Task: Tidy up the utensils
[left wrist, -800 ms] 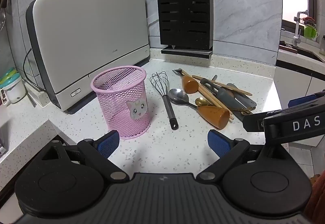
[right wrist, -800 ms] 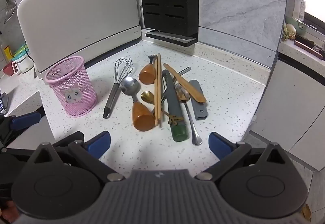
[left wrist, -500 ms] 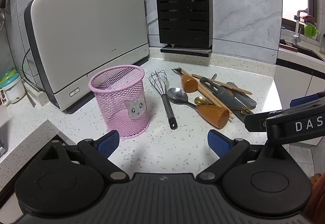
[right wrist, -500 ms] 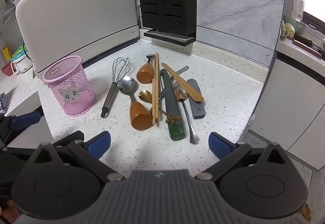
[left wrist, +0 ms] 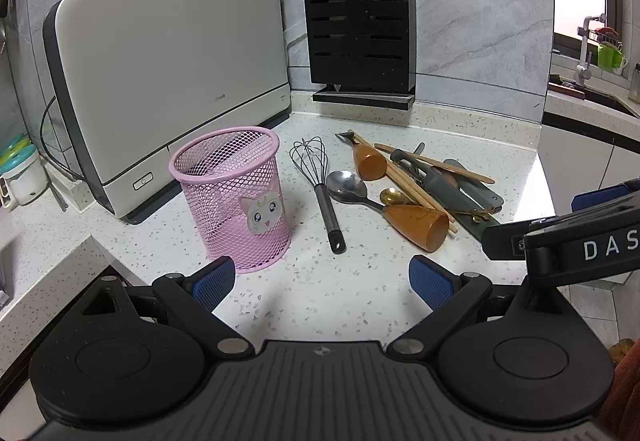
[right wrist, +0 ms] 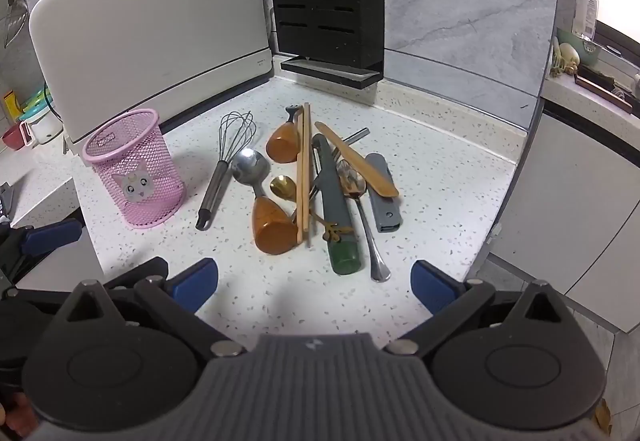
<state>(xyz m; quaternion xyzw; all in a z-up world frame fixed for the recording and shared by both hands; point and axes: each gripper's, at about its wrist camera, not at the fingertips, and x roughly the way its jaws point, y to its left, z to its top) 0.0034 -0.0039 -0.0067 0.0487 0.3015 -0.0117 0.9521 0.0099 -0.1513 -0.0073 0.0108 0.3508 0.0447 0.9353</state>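
Countertop: white speckled stone counter (right wrist: 432, 177) is showing a smooth, faintly glossy finish.
Basket: pink wire-mesh metal cup (left wrist: 234, 197) is looking painted and matt.
Whisk: steel wire whisk (right wrist: 224, 169) is gleaming, its handle brushed.
Spoon: large metal spoon with brown wooden handle (right wrist: 260, 197) is shining at the bowl.
Chopsticks: pale wooden chopstick pair (right wrist: 305, 169) is looking matt.
Rack: black slotted plastic holder (left wrist: 358, 17) is looking matt.

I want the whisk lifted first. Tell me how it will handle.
The whisk lies apart from the pile, so it should lift cleanly. Its smooth round metal handle may roll or slip between pads. The thin wire head probably springs if squeezed, so grip the handle.
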